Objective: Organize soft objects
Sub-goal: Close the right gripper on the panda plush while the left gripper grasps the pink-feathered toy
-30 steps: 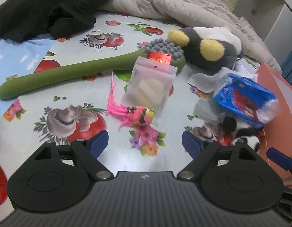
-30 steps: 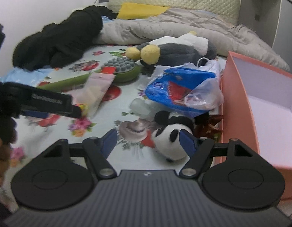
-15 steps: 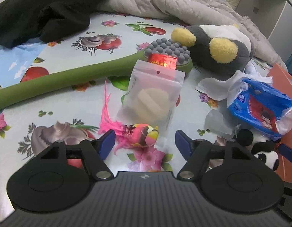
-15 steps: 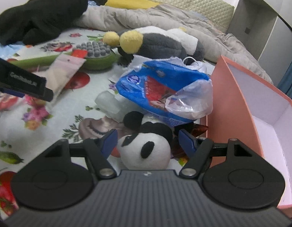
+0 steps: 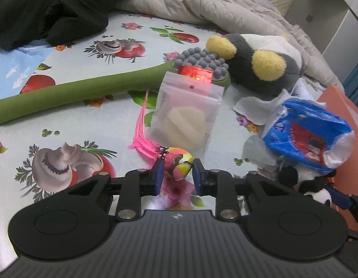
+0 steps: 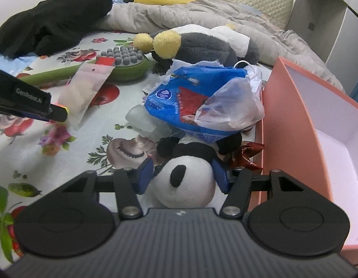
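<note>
My left gripper (image 5: 176, 175) is shut on a small pink and yellow toy bird (image 5: 181, 162) with pink tail feathers (image 5: 142, 136), low on the patterned sheet. My right gripper (image 6: 182, 177) is shut on a panda plush (image 6: 184, 180) lying beside the pink box (image 6: 294, 120). A clear zip bag holding a beige sponge (image 5: 186, 115) lies just beyond the bird. A grey, white and yellow plush (image 5: 255, 64) lies further back. A blue tissue pack in a plastic bag (image 6: 202, 102) lies just behind the panda.
A green massage stick with grey knobs (image 5: 74, 95) stretches to the left. Black clothing (image 5: 51, 7) and a grey duvet (image 5: 213, 4) lie at the back. The left gripper shows at the left of the right wrist view (image 6: 28, 102).
Both grippers moved forward and closed: the left jaws came in on the toy bird, the right jaws on the panda plush.
</note>
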### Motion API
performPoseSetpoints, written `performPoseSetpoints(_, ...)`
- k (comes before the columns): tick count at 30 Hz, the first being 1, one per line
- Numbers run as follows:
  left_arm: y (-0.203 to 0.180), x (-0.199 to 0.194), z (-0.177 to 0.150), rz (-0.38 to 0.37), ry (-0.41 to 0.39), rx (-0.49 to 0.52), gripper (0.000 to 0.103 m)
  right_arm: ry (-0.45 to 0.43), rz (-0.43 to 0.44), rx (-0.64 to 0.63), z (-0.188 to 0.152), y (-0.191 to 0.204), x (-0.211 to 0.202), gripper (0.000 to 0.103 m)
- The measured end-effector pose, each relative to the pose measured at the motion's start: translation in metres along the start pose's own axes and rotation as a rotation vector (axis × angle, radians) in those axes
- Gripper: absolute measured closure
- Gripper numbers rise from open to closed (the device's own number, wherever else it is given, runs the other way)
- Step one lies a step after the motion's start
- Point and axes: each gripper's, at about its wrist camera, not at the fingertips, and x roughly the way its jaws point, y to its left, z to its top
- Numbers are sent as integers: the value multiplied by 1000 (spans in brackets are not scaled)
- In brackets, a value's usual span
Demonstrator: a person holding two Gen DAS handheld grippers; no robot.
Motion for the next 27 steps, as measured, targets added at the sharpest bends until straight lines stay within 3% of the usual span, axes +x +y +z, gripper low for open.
performPoseSetpoints(9,-1,-31,-13,-44,-10,-9,76,9,31,31,-8,-2,-31,45)
performPoseSetpoints(20,-6,-64,-52,-106,16,-14,76,33,150,67,-31,9,-66,45)
performPoseSetpoints(25,-15,-73,-71,-135,34,7,76,96,169,135,-42,4,-72,44)
performPoseSetpoints(27,-18,-75,-78,-145,44,6,76,130,179,190,-45,-3,-70,39)
